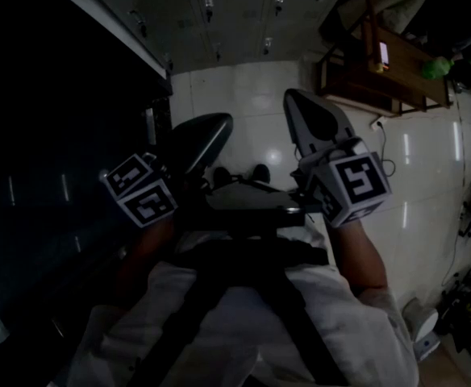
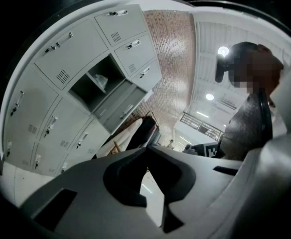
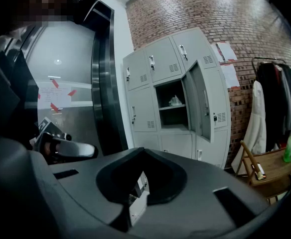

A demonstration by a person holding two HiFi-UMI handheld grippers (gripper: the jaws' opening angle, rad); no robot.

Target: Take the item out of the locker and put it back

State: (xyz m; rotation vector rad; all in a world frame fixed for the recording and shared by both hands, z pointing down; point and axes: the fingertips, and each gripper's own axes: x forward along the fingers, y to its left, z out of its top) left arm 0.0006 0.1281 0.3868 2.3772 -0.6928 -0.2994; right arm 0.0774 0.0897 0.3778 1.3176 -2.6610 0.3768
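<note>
Both tools were pinched shut on nothing. The right tool (image 3: 144,152) and the left tool (image 2: 146,151) were held out side by side before the person's chest, which looked to me like readiness rather than reaching. Well apart from them stood the grey metal locker bank (image 3: 144,108), with one compartment's door (image 3: 204,103) swung open, presumably for access. A small pale crumpled item (image 3: 175,101) sat untouched on that compartment's shelf, and nothing else showed inside.
</note>
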